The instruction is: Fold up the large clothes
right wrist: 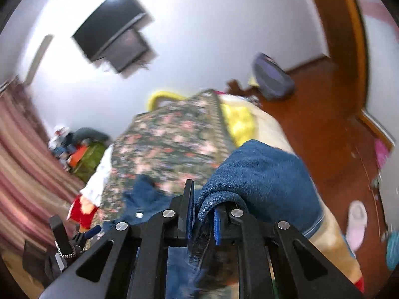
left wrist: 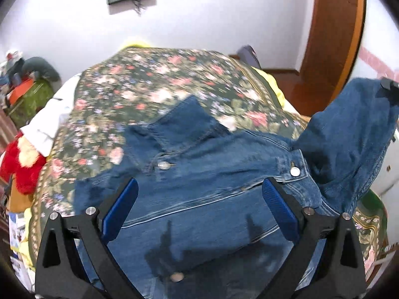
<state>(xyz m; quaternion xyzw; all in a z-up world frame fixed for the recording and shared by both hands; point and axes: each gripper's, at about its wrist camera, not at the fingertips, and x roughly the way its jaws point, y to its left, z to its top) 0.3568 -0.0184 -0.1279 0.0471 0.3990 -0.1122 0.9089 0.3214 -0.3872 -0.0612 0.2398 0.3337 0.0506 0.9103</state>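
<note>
A blue denim jacket point(left wrist: 199, 174) lies spread on the floral bedspread point(left wrist: 149, 87), collar pointing away. My left gripper point(left wrist: 199, 196) is open and empty, its blue pads just above the jacket's body. My right gripper point(right wrist: 204, 214) is shut on a fold of the jacket's denim sleeve point(right wrist: 261, 182), which bulges over its right finger. In the left wrist view that sleeve point(left wrist: 349, 137) is lifted high at the right, with the right gripper point(left wrist: 389, 87) at its top.
The bed has a white cloth point(left wrist: 49, 119) and red plush toy point(left wrist: 22, 164) at its left edge, yellow bedding point(right wrist: 237, 122) at its right. Wooden floor point(right wrist: 324, 137) with a backpack point(right wrist: 271, 77) and pink slipper point(right wrist: 356, 221) lies right. A television point(right wrist: 112, 37) hangs on the wall.
</note>
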